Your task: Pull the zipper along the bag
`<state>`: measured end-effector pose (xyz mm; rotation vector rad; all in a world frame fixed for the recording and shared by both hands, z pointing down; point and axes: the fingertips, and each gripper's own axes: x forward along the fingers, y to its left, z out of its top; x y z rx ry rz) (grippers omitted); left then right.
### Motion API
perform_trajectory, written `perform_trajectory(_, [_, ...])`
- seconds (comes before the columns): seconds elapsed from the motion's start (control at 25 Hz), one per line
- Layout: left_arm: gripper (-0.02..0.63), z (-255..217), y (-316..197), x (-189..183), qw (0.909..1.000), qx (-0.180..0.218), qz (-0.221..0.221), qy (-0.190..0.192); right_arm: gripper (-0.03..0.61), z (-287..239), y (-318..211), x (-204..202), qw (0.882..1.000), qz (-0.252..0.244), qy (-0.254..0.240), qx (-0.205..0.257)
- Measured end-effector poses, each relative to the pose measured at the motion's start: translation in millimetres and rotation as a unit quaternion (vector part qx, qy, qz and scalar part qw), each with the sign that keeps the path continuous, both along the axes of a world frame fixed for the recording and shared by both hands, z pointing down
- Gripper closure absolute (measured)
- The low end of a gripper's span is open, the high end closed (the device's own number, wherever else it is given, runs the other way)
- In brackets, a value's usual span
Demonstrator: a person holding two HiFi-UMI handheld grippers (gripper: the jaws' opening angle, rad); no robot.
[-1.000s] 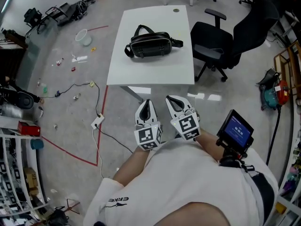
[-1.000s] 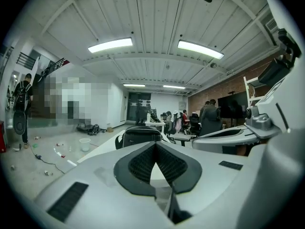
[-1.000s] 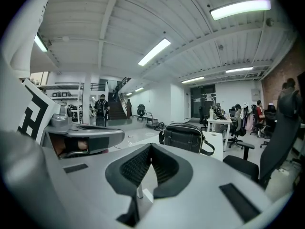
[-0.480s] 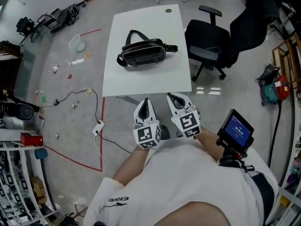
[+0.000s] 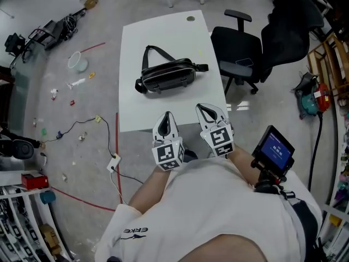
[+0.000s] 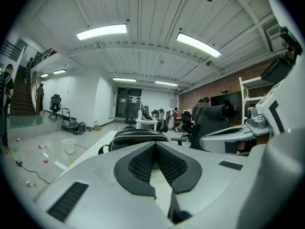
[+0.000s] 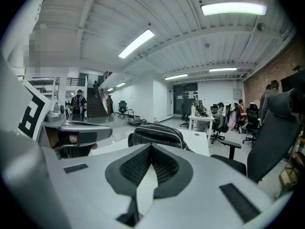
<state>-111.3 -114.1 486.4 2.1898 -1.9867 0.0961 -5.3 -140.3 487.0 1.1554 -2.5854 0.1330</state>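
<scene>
A black waist bag point(image 5: 168, 76) with a strap lies on its side in the middle of the white table point(image 5: 163, 40). Both grippers hover side by side at the table's near edge, well short of the bag. My left gripper point(image 5: 167, 115) is shut with nothing between its jaws. Beside it, my right gripper point(image 5: 205, 108) is also shut and empty. Straight ahead in the left gripper view lies the bag point(image 6: 136, 136) beyond the closed left gripper point(image 6: 154, 145). The right gripper view shows the bag point(image 7: 155, 133) past the closed right gripper point(image 7: 151, 146). No zipper pull can be made out.
A black office chair point(image 5: 244, 43) stands against the table's right side. Cables, a white bowl point(image 5: 77, 62) and small litter lie on the floor to the left, with a red tape line point(image 5: 116, 146). A device with a blue screen point(image 5: 274, 151) is at the right wrist.
The table and bag have come closer in the head view; both grippers now reach the table's near edge. Both stay shut and empty.
</scene>
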Motion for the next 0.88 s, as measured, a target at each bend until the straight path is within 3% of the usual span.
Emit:
perform_trajectory(0.44, [0.611, 7, -61, -68, 0.9986, -0.003, 0.051, 0.012, 0.574, 3, -63, -43, 0.997, 0.077, 0.026, 0.005])
perform_trajectory(0.88, [0.611, 17, -109, -95, 0.9987, -0.015, 0.049, 0.006, 0.574, 19, -127, 0, 0.987, 0.146, 0.071, 0.004])
